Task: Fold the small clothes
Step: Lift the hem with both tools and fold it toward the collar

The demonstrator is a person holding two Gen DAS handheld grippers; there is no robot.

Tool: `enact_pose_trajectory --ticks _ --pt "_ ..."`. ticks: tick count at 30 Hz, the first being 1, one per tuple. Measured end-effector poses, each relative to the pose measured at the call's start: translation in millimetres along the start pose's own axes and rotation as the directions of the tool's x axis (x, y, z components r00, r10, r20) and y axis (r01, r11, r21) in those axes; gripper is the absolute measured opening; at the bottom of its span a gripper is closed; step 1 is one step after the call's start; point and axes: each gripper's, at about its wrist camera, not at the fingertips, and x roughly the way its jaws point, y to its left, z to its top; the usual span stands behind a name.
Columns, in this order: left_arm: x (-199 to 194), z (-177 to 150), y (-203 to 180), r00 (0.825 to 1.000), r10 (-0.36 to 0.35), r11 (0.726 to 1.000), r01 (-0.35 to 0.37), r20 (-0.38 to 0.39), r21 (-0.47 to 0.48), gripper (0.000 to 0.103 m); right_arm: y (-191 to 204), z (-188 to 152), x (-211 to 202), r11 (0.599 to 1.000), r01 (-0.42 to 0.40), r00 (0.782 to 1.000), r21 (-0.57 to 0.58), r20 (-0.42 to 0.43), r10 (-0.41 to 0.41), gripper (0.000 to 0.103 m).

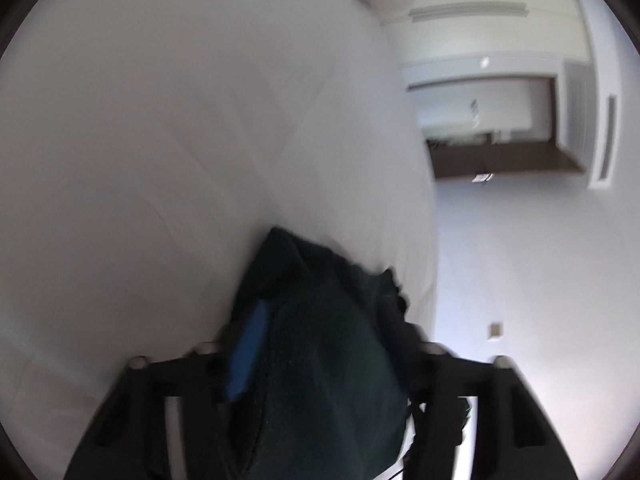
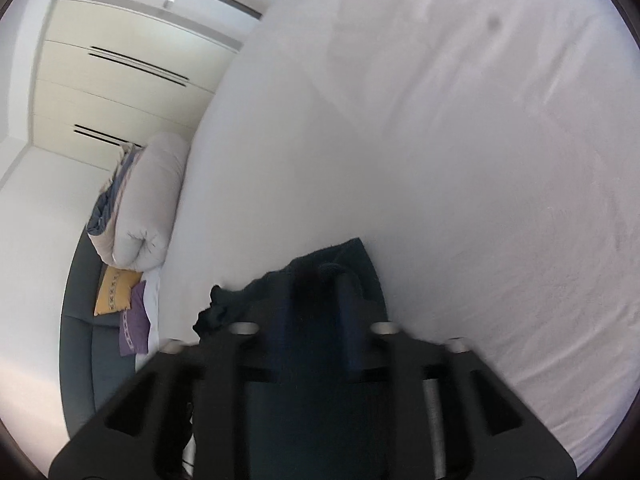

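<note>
Bunching between the fingers (image 1: pixel 244 356) of the left gripper (image 1: pixel 320 360), a small dark teal garment of nubbly knit fabric (image 1: pixel 320 340) is seen clamped in that gripper's closed hold, with a blue finger pad showing on the left side of the cloth. In the right wrist view, the same dark garment (image 2: pixel 320 320) is pinched by the closed fingers (image 2: pixel 348 312) of the right gripper (image 2: pixel 316 320), and a crumpled edge of the cloth hangs out to the left. The garment is thus held at both grippers, just above a white bed sheet (image 1: pixel 180 140) that fills most of both views and shows faint creases. Both views are blurred. Beyond the bed edge, a rolled pale grey duvet (image 2: pixel 152 208) is seen, beside a yellow cushion (image 2: pixel 114 292) and a purple cushion (image 2: pixel 134 324) on a dark grey sofa (image 2: pixel 80 340). Cream wardrobe doors with dark slot handles (image 2: pixel 120 92) are seen behind them.
</note>
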Motion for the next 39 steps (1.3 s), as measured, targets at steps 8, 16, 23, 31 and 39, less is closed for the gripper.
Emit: enact_pose_trajectory --ticks 8,16,23,31,39 --pt "-40.3 -51.0 -23.0 0.997 0.053 0.971 -0.064 0.053 0.231 0.065 11.5 -27.9 -35.4 0.987 0.081 0.994 -0.137 0.081 -0.07 0.079" --pt "-37.0 -106.3 -30.4 0.98 0.191 0.888 -0.2 0.065 0.415 0.065 22.4 -94.3 -52.7 0.874 0.288 0.957 -0.392 0.082 -0.279 0.049" --pt "-22.7 -132.7 -18.7 0.917 0.382 0.75 -0.379 0.113 0.542 0.054 -17.7 -131.8 -76.4 0.778 0.405 0.907 -0.48 0.104 -0.408 0.044" --pt "-42.8 -162.1 -96.9 0.882 0.34 0.567 -0.47 0.327 0.676 0.056 21.8 -145.6 -128.4 0.872 0.198 0.98 -0.449 0.118 -0.161 0.046" --pt "84.4 -174.8 -89.4 0.818 0.497 0.435 -0.523 0.289 0.733 0.061 34.0 -207.9 -1.1 0.947 -0.28 0.908 -0.16 -0.364 0.207 0.046"
